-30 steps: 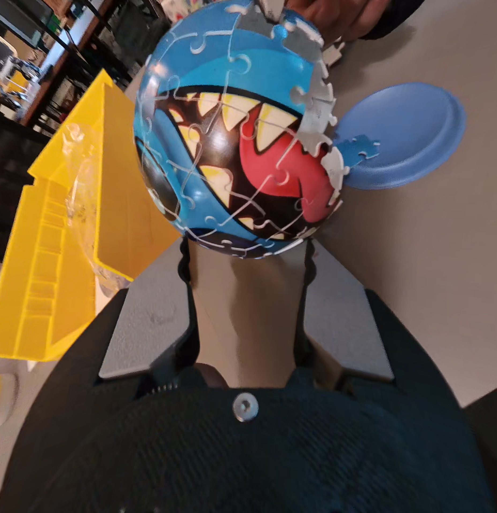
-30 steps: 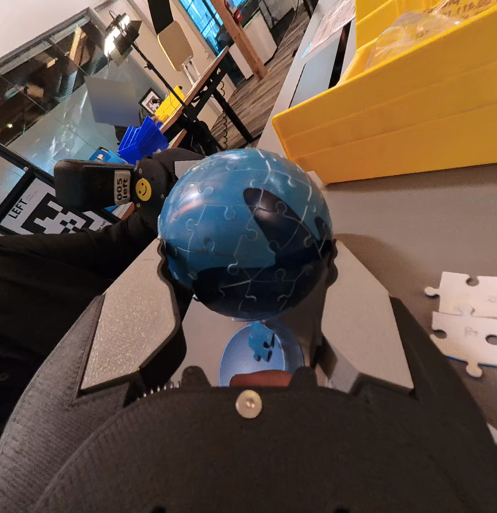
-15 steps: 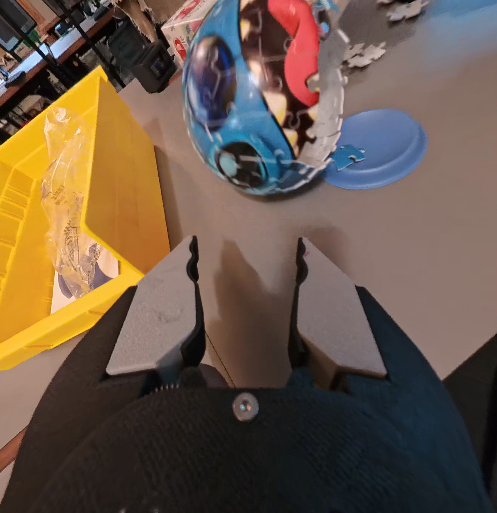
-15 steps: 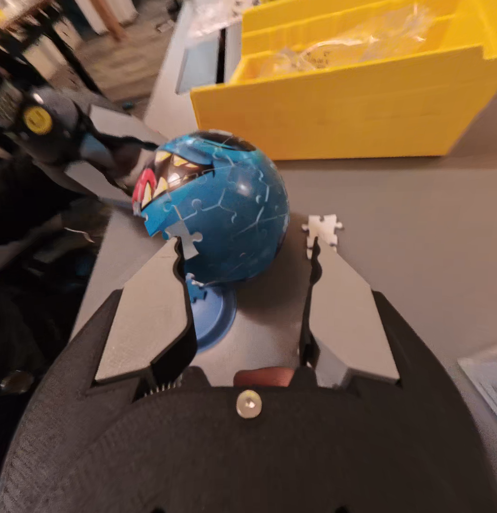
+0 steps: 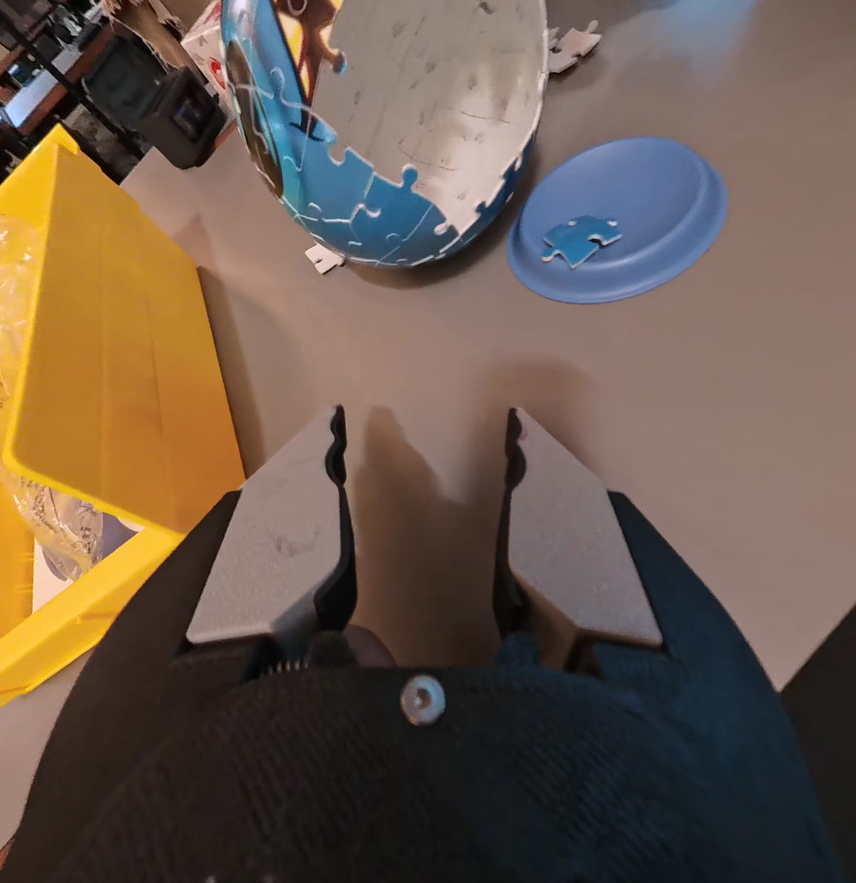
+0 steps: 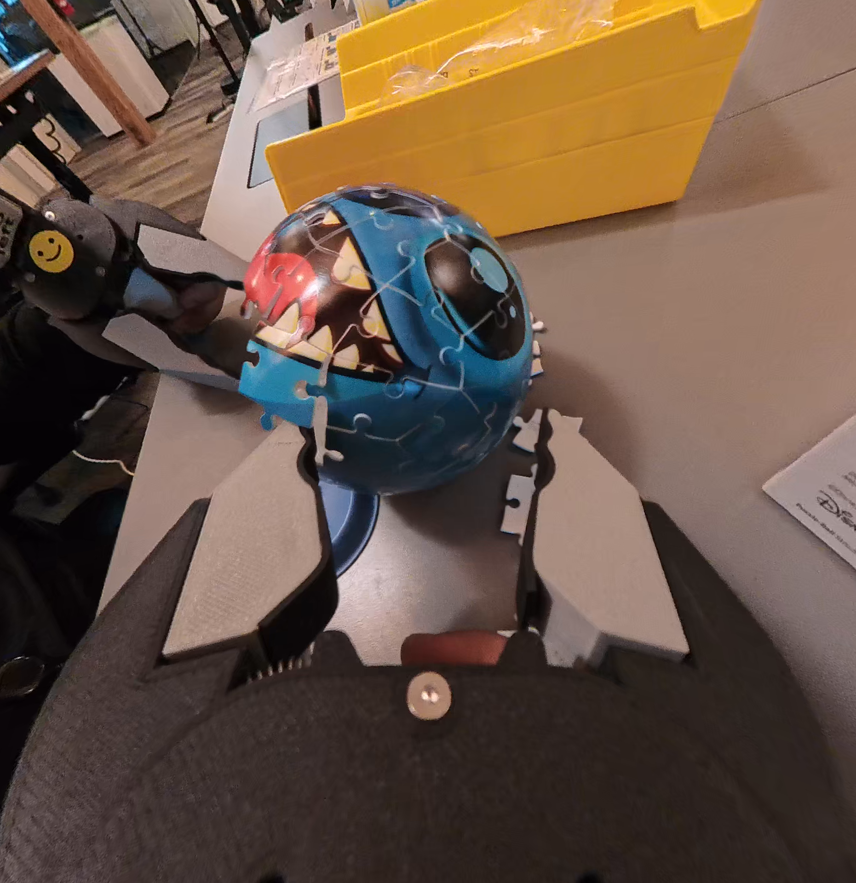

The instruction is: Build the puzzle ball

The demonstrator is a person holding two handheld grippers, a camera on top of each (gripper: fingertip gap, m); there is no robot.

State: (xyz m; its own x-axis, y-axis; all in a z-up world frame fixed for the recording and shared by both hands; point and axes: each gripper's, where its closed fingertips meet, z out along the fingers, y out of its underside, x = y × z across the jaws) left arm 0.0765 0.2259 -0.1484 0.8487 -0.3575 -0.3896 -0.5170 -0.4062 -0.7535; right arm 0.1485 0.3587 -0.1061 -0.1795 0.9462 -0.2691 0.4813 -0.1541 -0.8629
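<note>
**A:** Where do your grippers stand?

**B:** My left hand-held gripper (image 5: 423, 420) is spread and empty, low over the counter (image 5: 679, 430). My right hand-held gripper (image 6: 423, 425) is spread too, gripping nothing, its tips just short of the puzzle ball (image 6: 392, 344).

**A:** And the ball?

**B:** It rests on the counter, just beside the blue dish (image 5: 655, 215). I judge it mostly built, but from the left a wide gap shows its pale inside.

**A:** What's left?

**B:** One blue piece (image 5: 581, 239) lies in the dish, and white-backed loose pieces (image 6: 516, 501) sit near my right fingers. The yellow bin (image 6: 512, 134) stands beyond.
</note>
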